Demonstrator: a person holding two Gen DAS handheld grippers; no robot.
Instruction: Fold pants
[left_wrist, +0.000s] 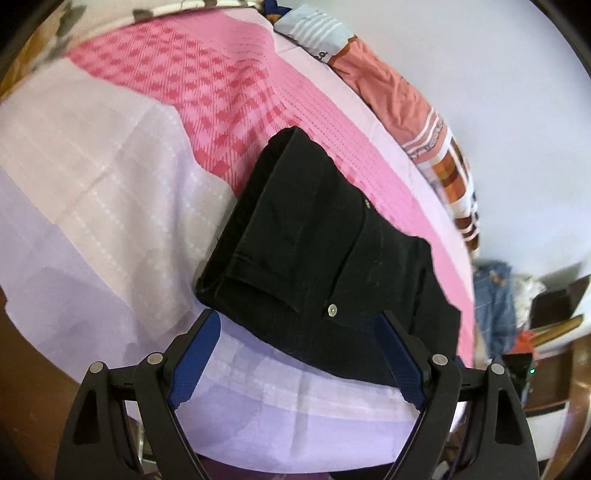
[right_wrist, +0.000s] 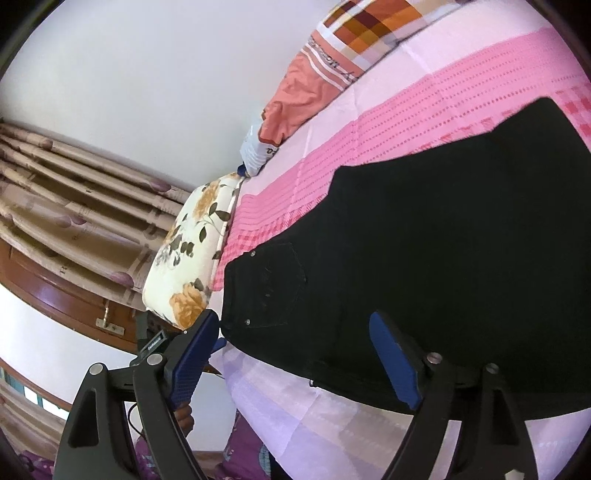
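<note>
A pair of black denim pants (left_wrist: 325, 254) is seen lying on a bed covered by a pink and lilac checked bedsheet (left_wrist: 110, 177). In the left wrist view the pants are folded, and the hemmed leg ends are turned over the upper part, so that a cuff edge and a small silver rivet (left_wrist: 332, 311) are shown near the front. The left gripper (left_wrist: 297, 325), made of black plastic with blue ribbed pads (left_wrist: 195, 365), is held with its jaws spread wide, and nothing is gripped between them. Its fingertips are placed just beside the near edge of the pants; whether the cloth is touched cannot be told.

In the right wrist view the same black pants (right_wrist: 424, 258) are spread flat over the sheet (right_wrist: 332, 417), and a stitched back pocket (right_wrist: 275, 284) with two small rivets is visible. The right gripper (right_wrist: 293, 325) is also released, with its jaws wide apart and empty, and it is held over the near edge of the garment.

A cream pillow with a brown flower print (right_wrist: 192, 254) is seen at the end of the bed, and an orange, white and brown checked blanket (left_wrist: 410, 107) is bunched along the white wall (left_wrist: 480, 74). Beige striped curtains (right_wrist: 66, 192) are visible at the left side of the right wrist view.
</note>
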